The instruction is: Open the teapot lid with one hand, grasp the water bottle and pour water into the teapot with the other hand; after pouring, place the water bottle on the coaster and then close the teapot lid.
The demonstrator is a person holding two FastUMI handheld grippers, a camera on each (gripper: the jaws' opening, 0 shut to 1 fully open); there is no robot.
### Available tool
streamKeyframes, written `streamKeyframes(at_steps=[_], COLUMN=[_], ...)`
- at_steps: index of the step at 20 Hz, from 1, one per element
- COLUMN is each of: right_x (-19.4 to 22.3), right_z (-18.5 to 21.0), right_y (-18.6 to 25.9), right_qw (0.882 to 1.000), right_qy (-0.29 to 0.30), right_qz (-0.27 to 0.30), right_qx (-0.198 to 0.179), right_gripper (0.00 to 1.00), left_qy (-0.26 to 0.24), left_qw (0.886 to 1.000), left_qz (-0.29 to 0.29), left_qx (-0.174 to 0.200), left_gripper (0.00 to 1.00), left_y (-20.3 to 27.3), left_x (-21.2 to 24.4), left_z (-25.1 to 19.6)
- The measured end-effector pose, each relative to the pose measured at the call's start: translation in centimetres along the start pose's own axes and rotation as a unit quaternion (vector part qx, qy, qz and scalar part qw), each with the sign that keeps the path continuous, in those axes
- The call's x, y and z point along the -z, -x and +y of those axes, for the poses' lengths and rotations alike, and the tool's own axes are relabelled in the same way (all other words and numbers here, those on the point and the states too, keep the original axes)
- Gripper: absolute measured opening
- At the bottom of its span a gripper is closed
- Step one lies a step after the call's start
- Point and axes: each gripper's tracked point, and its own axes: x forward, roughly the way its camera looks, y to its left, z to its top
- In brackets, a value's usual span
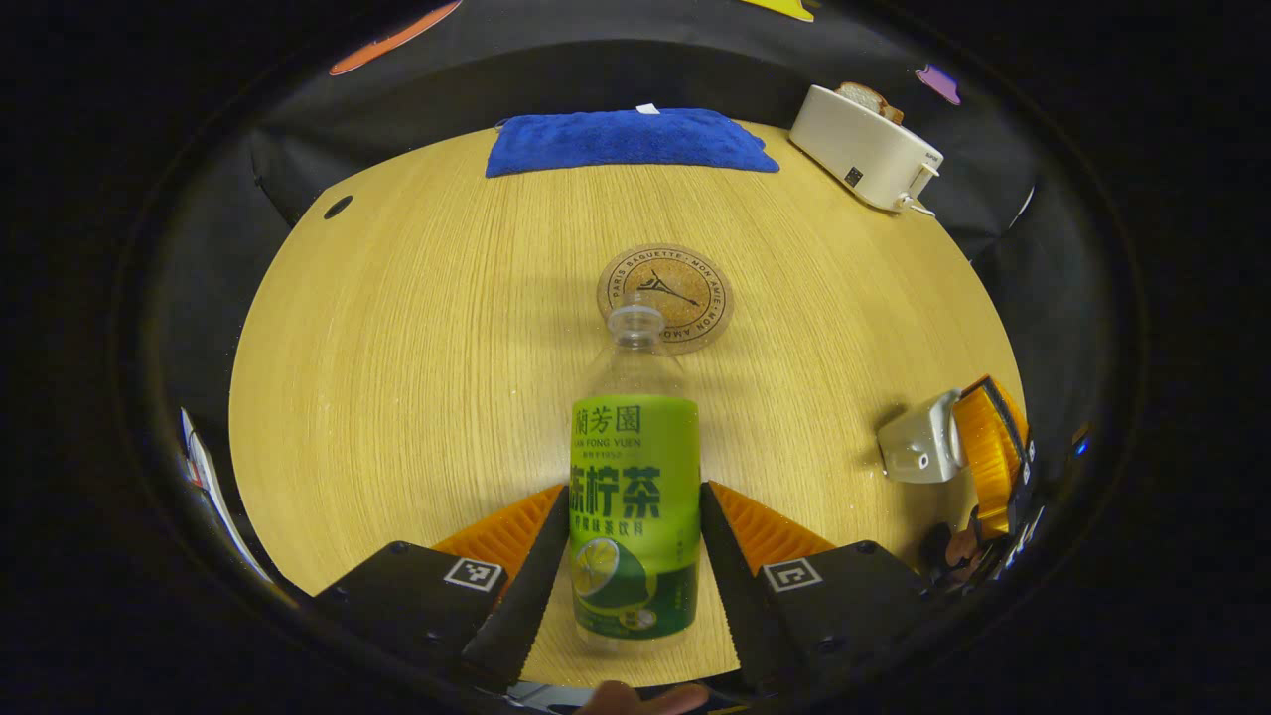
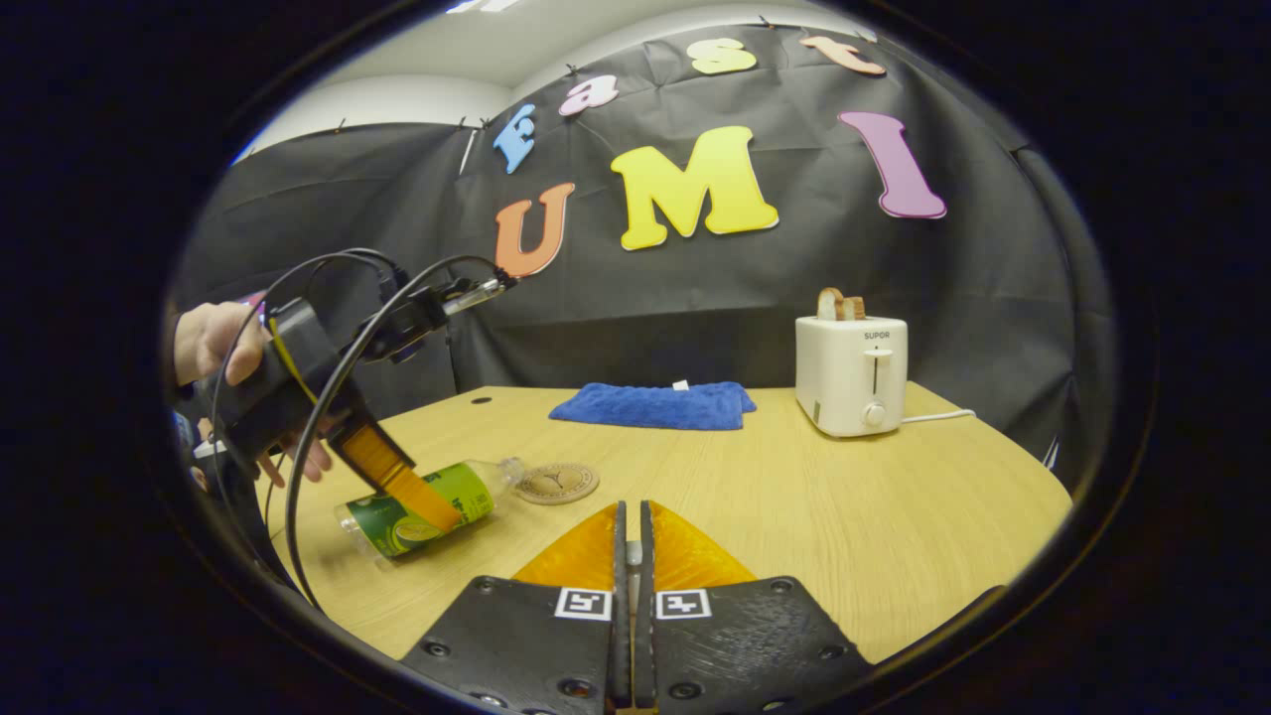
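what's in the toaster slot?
A slice of bread sticks up out of the toaster at the table's far right. Its lower part is hidden inside the slot.

Round light-wood table (image 2: pixel 894 516); black cloth wall (image 2: pixel 695 288) behind; pale ceiling (image 2: pixel 417 99) above, upper left.

The left tool (image 2: pixel 402 487) has a dark, boxy body with a small camera on a stalk on top. Thin black cables loop from it in big curves. A hand (image 2: pixel 213 343) is wrapped around its handle. The right tool (image 2: pixel 633 556) has two black blocks with round screws, and each block has a small square black-and-white marker.
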Motion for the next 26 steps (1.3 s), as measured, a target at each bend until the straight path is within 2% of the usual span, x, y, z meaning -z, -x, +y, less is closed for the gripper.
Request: streamKeyframes(at_steps=[2, 4, 5, 6, 8, 10, 11, 12, 14, 15, 19, 21, 26], right_x=[0.0, 0.0, 0.0, 0.0, 0.0, 0.0, 0.0, 0.0, 0.1, 0.0, 0.0, 0.0, 0.0], right_z=[0.0, 0.0, -0.1, -0.1, -0.1, -0.2, -0.2, -0.2, -0.2, -0.2, -0.2, -0.2, -0.4], right_y=[0.0, 0.0, 0.0, 0.0, 0.1, 0.2, 0.3, 0.3, 0.6, 0.5, 0.6, 0.6, 0.5], right_qw=[1.0, 1.0, 1.0, 1.0, 1.0, 1.0, 1.0, 1.0, 1.0, 1.0, 1.0, 1.0, 1.0], right_qy=[0.0, 0.0, -0.001, -0.002, -0.002, -0.003, -0.005, -0.006, -0.006, -0.005, -0.005, -0.005, -0.007], right_qz=[0.0, 0.0, 0.0, 0.0, 0.0, -0.001, -0.003, -0.004, -0.005, -0.005, -0.004, -0.004, -0.004], right_qx=[0.0, 0.0, 0.001, 0.001, 0.0, -0.001, -0.002, -0.002, -0.001, -0.001, 0.0, 0.0, 0.0], right_gripper=[0.02, 0.02, 0.02, 0.02, 0.02, 0.02, 0.02, 0.02, 0.02, 0.02, 0.02, 0.02, 0.02], left_qy=[0.004, -0.014, -0.019, -0.021, -0.038, -0.04, -0.02, 0.007, 0.046, 0.062, 0.06, 0.047, 0.027], left_qw=[1.0, 0.999, 0.996, 0.996, 0.997, 0.995, 0.985, 0.966, 0.92, 0.901, 0.844, 0.827, 0.827], left_qz=[0.02, 0.049, 0.077, 0.079, 0.044, -0.069, -0.156, -0.251, -0.388, -0.428, -0.532, -0.558, -0.56], left_qx=[-0.006, -0.016, -0.032, -0.04, -0.049, -0.068, -0.067, -0.06, -0.035, -0.032, -0.036, -0.053, -0.052], left_gripper=[0.8, 0.81, 0.8, 0.8, 0.75, 0.72, 0.71, 0.71, 0.7, 0.7, 0.71, 0.72, 0.72], left_y=[-0.7, -1.5, -1.7, -1.5, -0.7, 1.9, 3.7, 5.5, 8.1, 9.1, 9.4, 8.8, 6.0], left_x=[-1.4, -2.3, -1.9, -2.1, -3.4, -7.1, -9.7, -12.1, -15.3, -15.7, -17.9, -19.2, -19.9], left_z=[0.3, 0.9, 1.5, 1.8, 1.8, 1.7, 1.5, 1.0, -0.1, -0.2, 0.5, 0.9, -0.5])
